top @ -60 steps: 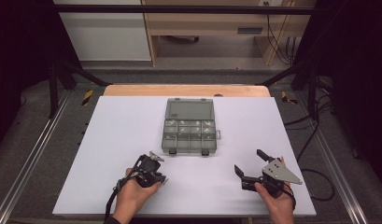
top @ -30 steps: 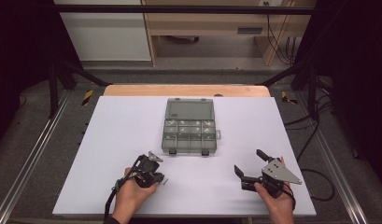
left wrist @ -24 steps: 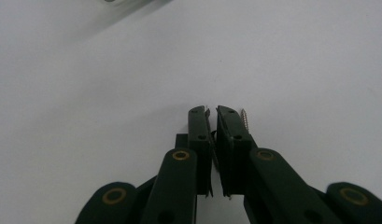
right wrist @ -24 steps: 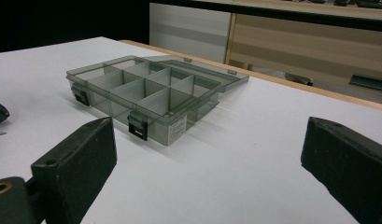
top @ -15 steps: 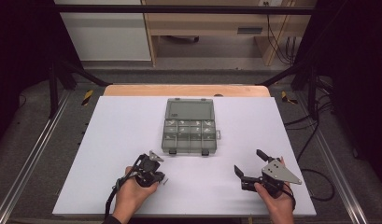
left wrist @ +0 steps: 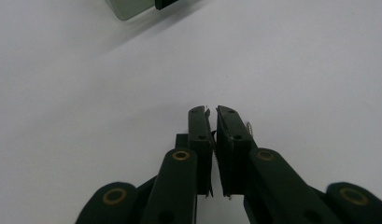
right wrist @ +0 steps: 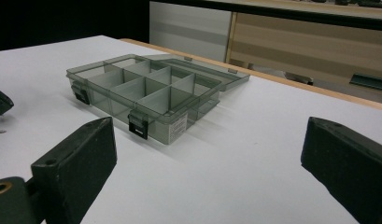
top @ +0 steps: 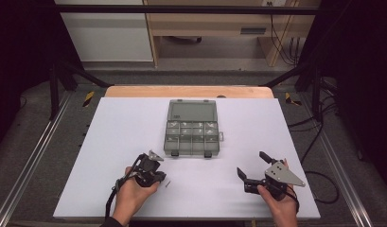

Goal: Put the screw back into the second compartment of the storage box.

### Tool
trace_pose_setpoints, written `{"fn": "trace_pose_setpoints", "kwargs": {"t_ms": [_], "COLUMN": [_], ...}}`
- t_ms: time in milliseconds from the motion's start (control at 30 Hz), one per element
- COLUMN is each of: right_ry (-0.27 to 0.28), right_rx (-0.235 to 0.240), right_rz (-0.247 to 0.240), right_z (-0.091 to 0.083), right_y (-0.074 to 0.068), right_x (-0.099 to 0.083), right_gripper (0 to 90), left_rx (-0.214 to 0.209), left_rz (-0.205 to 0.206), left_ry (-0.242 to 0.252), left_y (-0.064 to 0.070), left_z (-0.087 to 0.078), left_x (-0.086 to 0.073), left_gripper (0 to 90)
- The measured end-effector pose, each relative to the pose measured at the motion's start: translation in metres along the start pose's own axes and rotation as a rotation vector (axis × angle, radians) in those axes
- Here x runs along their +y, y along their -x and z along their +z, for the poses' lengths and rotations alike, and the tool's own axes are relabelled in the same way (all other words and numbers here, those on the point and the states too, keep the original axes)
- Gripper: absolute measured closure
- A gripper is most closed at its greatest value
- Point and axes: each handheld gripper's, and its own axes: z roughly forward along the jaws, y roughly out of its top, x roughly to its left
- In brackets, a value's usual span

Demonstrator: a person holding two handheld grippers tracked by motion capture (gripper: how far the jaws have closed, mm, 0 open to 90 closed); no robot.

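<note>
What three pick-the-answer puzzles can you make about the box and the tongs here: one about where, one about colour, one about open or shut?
1. Where is the compartment box?
A. On the table's far middle part, ahead of both hands
B. In the right hand
C. On the floor

2. What colour are the box's two front latches?
A. Red
B. Black
C. Yellow

3. How are the right tongs set?
A. Wide open
C. Shut on the box
B. Shut on a screw

Answers: 1 A, the high view shows it lying on the white table beyond the hands. 2 B, the right gripper view shows dark latches. 3 A, a wide gap parts their jaws there.
</note>
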Motion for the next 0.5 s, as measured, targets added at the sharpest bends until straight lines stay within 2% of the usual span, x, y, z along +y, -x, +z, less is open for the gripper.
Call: {"fn": "trace_pose_setpoints", "kwargs": {"t_ms": [100,200,333,500], "right_ry": [0.000,0.000,0.000,-0.002], "right_rx": [0.001,0.001,0.002,0.003], "right_rz": [0.000,-0.001,-0.001,-0.004], "right_z": [0.000,0.000,0.000,0.001], "right_y": [0.000,0.000,0.000,0.000], "right_x": [0.000,0.000,0.000,0.000], "right_gripper": [3.7,3.7,3.8,3.7], "left_rx": [0.007,0.021,0.033,0.055], "left_rz": [-0.012,-0.049,-0.071,-0.118], "left_ry": [0.009,0.037,0.063,0.105], "left_y": [-0.002,-0.005,-0.008,-0.015], "left_z": [-0.003,-0.010,-0.015,-0.020], "left_x": [0.002,0.009,0.016,0.026], "left_gripper": [84.9,84.8,84.9,84.8]}}
